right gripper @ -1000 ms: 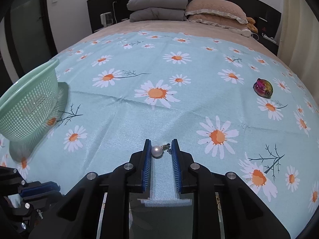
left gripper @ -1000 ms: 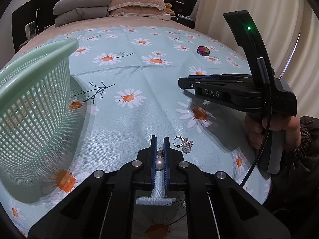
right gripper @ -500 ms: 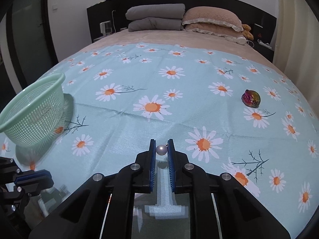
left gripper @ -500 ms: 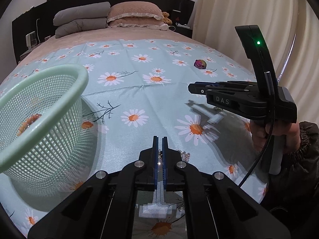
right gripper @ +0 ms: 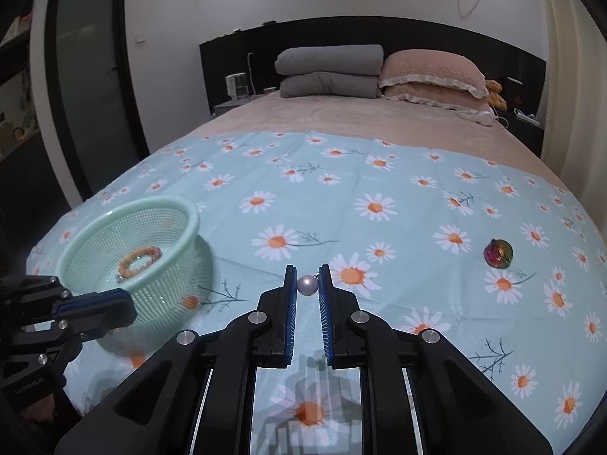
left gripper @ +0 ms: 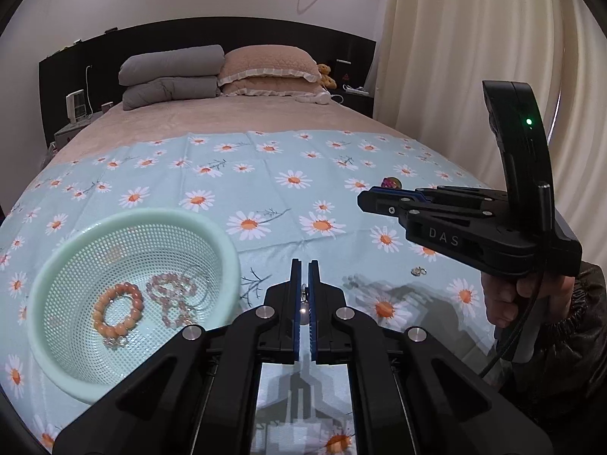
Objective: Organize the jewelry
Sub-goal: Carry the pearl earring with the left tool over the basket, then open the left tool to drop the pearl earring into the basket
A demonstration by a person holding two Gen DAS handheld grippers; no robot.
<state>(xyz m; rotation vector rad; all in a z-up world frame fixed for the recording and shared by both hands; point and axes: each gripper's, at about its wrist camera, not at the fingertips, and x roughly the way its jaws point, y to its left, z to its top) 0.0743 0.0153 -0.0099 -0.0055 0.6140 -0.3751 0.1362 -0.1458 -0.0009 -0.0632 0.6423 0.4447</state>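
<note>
My left gripper (left gripper: 302,265) is shut on a pearl earring (left gripper: 303,306) and hangs above the daisy-print cloth, just right of the mint mesh basket (left gripper: 132,215). An orange bead bracelet (left gripper: 117,309) and a pink bead bracelet (left gripper: 172,295) lie in the basket. My right gripper (right gripper: 306,270) is shut on a second pearl earring (right gripper: 307,285), also lifted off the cloth. It shows from the side in the left wrist view (left gripper: 366,201). A small silver ring (left gripper: 418,271) lies on the cloth below it.
An iridescent round ornament (right gripper: 498,253) sits on the cloth at the right. Grey and beige pillows (right gripper: 330,70) lie against a dark headboard at the far end. Curtains (left gripper: 455,76) hang on the right, and a dark door (right gripper: 91,76) stands on the left.
Both grippers have risen off the cloth, each carrying its pearl earring. The left jaws have closed tighter. The basket's inside with its bracelets has come into view.
</note>
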